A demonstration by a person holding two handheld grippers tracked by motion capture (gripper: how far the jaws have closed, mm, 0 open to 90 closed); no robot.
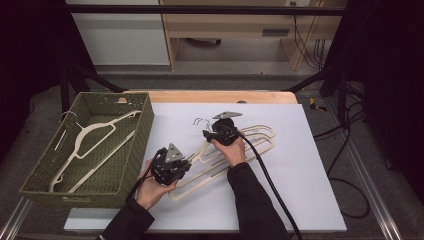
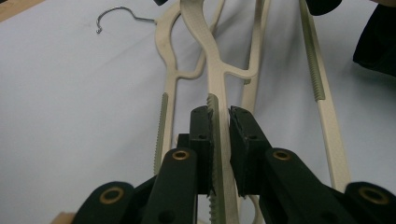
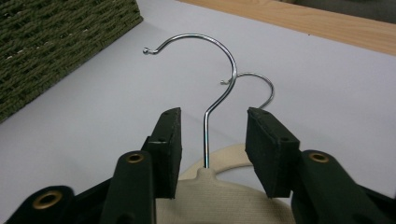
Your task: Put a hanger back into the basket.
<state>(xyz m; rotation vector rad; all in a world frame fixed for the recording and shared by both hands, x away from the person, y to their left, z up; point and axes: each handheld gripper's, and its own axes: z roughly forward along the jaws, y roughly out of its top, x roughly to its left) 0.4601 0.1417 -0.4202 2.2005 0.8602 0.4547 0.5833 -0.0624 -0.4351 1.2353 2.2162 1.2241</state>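
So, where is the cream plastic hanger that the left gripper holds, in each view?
High view: cream plastic hanger, centre of the table.
Left gripper view: hanger, centre, between the jaws.
Right gripper view: hanger, bottom centre, hook upward.
Shared landmark: white sheet.

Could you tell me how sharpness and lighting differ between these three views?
High view: dim and soft, dark surroundings, pale white mat brightest. Left gripper view: cream plastic hanger arm sharp, nearest black tongs blurred. Right gripper view: chrome wire hook crisp with glints, green woven basket softer.
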